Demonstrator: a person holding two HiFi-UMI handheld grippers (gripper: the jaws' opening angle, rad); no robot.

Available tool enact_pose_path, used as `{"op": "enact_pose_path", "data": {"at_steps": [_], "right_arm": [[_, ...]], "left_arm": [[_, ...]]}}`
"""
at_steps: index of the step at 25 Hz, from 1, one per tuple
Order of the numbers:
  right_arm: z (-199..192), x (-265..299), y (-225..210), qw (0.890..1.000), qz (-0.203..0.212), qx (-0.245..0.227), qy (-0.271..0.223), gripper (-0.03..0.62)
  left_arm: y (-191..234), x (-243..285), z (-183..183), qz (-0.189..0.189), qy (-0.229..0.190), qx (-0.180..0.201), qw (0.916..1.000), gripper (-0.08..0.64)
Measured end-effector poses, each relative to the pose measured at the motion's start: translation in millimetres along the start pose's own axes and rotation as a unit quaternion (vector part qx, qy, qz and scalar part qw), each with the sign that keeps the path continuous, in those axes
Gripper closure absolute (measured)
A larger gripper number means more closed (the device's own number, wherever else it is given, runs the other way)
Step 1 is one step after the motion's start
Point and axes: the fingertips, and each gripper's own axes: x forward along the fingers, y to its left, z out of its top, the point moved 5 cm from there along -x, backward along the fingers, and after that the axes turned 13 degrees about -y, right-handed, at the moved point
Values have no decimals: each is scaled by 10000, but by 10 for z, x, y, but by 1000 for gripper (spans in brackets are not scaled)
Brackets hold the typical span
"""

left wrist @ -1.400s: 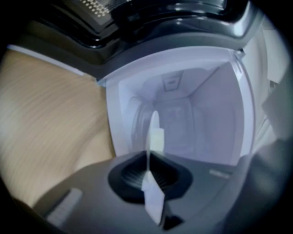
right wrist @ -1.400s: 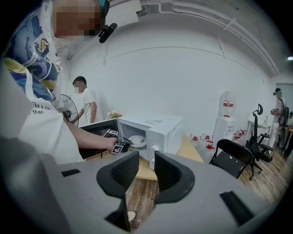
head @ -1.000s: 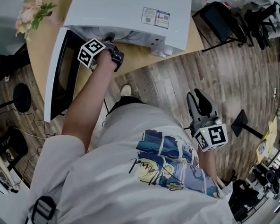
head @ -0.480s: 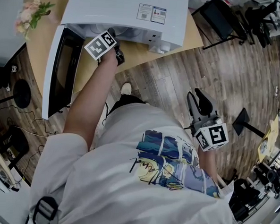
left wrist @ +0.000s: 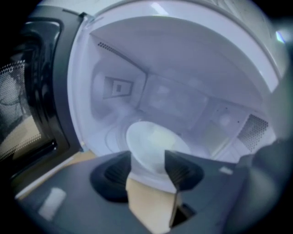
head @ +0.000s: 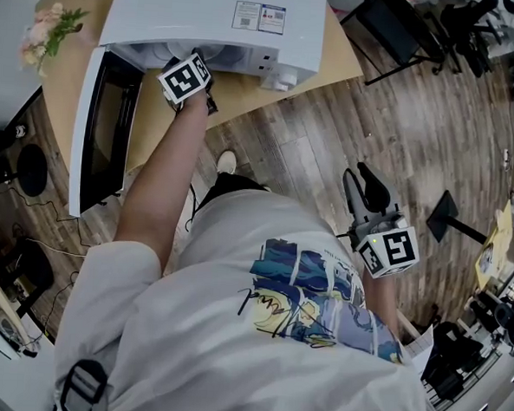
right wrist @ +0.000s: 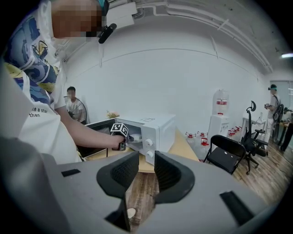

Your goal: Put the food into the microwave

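Rolled over since a second ago, the left tool (left wrist: 148, 155) now shows its marker cube (head: 185, 79) squarely to the head view, and its jaws have just been opening. They stand spread on either side of the white dish (left wrist: 155, 137) without pinching it. The dish sits on the floor of the microwave (left wrist: 183, 59) cavity, near its middle; what lies in it is too blurred to tell. The microwave's dark door (head: 105, 139) hangs wide open at the left, over the worktop's (head: 238, 90) left edge. Flowers (head: 46, 35) stand at the worktop's far left corner. The right tool (right wrist: 146, 167) is held well apart from the worktop, over the wooden floor (head: 331, 127), jaws slightly apart with nothing between them.
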Motion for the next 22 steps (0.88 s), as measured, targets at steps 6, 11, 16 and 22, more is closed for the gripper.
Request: {"op": "enact_pose_path", "data": {"at_steps": [6, 11, 16, 22], "right_arm": [[-15, -166, -33, 10000, 7, -16, -46, 494], [-60, -290, -73, 9999, 91, -14, -84, 494], [-124, -381, -95, 9994, 317, -21, -129, 500], [-139, -488, -103, 9976, 634, -69, -254, 509]], "left_arm": [[13, -77, -61, 75, 24, 222, 9997, 305], [12, -245, -59, 75, -67, 304, 9995, 301], [-32, -520, -107, -92, -132, 238, 9996, 302], [-126, -965, -126, -406, -295, 193, 9986, 312]]}}
